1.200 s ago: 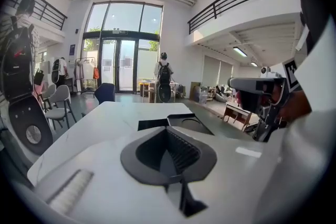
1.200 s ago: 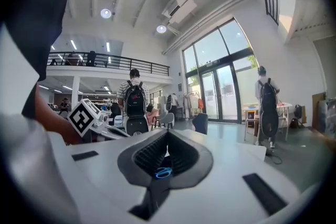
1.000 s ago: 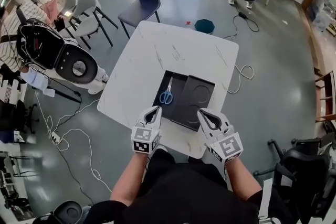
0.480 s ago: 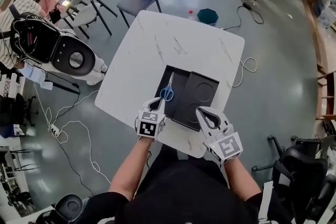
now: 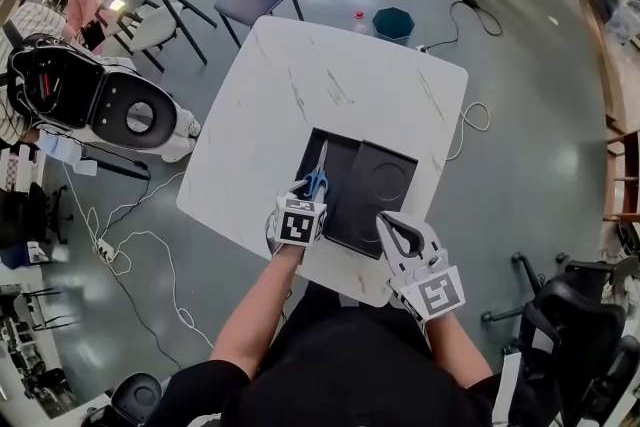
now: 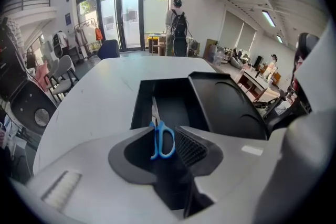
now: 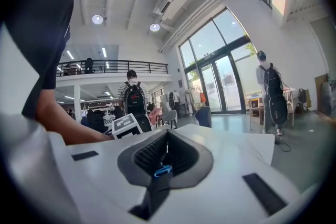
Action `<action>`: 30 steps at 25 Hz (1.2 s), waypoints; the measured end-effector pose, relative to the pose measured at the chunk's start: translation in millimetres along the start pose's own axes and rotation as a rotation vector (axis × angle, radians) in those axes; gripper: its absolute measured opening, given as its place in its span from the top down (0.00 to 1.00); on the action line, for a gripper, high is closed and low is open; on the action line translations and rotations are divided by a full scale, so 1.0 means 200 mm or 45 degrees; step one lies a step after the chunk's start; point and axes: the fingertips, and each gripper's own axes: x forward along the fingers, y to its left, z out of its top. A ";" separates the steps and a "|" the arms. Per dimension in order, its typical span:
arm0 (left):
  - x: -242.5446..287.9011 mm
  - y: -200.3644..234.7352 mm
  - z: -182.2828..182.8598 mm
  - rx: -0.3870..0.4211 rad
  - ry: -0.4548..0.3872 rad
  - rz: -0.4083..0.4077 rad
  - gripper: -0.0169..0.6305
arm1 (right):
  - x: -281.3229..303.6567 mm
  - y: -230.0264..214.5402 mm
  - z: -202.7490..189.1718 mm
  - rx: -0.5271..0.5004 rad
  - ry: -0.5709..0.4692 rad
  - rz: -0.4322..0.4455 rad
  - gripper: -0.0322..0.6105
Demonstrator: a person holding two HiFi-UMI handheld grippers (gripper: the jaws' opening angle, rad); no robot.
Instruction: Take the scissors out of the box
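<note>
White table [image 5: 300, 95] carries the black box [image 5: 352, 215]; my left forearm reaches over its near edge, wrist tipped steeply down; my left gripper [image 5: 308, 190] has just been opening, jaws wide, with the blue handles of the scissors [image 6: 161, 139] in the gap, unpinched, lying in the box's left compartment. My right gripper [image 5: 390, 223] hangs level by the box's near corner, jaws together, empty.

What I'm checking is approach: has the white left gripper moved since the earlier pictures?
Yes: the left gripper moved from the white table's near edge up to the black box; its jaws, just opening, straddle the blue-handled scissors.
</note>
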 end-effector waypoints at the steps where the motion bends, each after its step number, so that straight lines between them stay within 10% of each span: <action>1: 0.01 0.00 0.00 -0.010 0.014 0.000 0.80 | 0.00 0.00 0.00 0.001 0.000 0.001 0.94; 10: 0.16 0.06 -0.09 -0.099 0.164 0.120 0.80 | -0.02 -0.06 0.07 0.015 -0.069 -0.038 0.94; 30: 0.29 0.04 -0.11 -0.163 0.230 0.028 0.84 | 0.03 0.00 0.11 0.040 -0.085 0.020 0.94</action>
